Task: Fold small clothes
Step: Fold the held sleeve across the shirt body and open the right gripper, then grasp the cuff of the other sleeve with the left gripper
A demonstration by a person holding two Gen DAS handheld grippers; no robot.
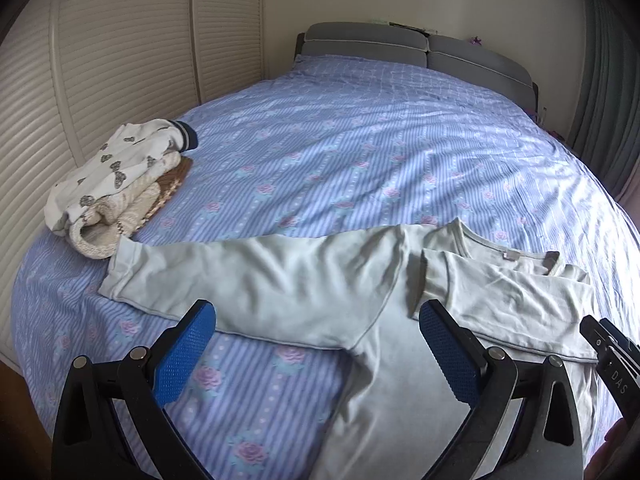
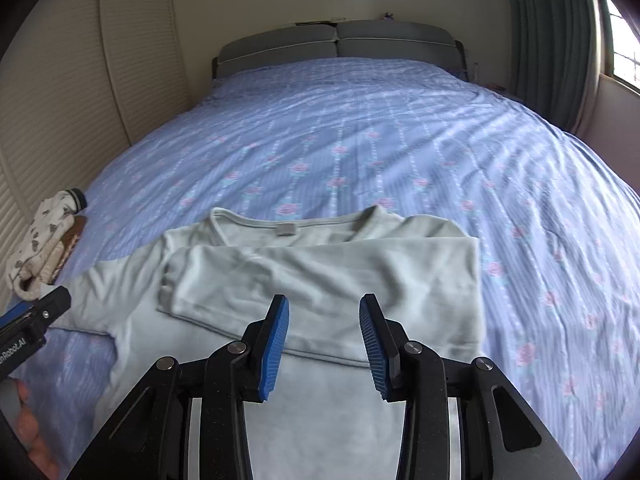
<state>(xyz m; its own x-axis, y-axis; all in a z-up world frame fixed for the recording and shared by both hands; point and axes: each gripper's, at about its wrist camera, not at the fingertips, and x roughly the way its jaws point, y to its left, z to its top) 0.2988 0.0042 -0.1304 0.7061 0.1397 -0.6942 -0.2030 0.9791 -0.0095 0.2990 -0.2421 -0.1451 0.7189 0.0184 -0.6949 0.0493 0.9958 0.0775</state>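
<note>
left tongs (image 1: 316, 324): open, above shirt (image 1: 380, 360) | right tongs (image 2: 324, 320): open, over folded sleeve (image 2: 320, 280)

You have the long-sleeved shirt (image 2: 320, 280) lying flat on the bed (image 2: 360, 140), at its near end, neckline toward the headboard (image 2: 336, 42). Its right sleeve (image 2: 320, 292) is folded across the chest; its left sleeve (image 1: 248, 276) stretches out sideways toward the stack of folded clothes (image 1: 116, 184), which sits near the bed's left edge beside the louvered doors (image 1: 120, 40). Your left gripper (image 1: 316, 344) hangs over the left armpit, your right gripper (image 2: 324, 340) over the folded sleeve. The curtain (image 2: 548, 40) hangs right of the headboard.
</note>
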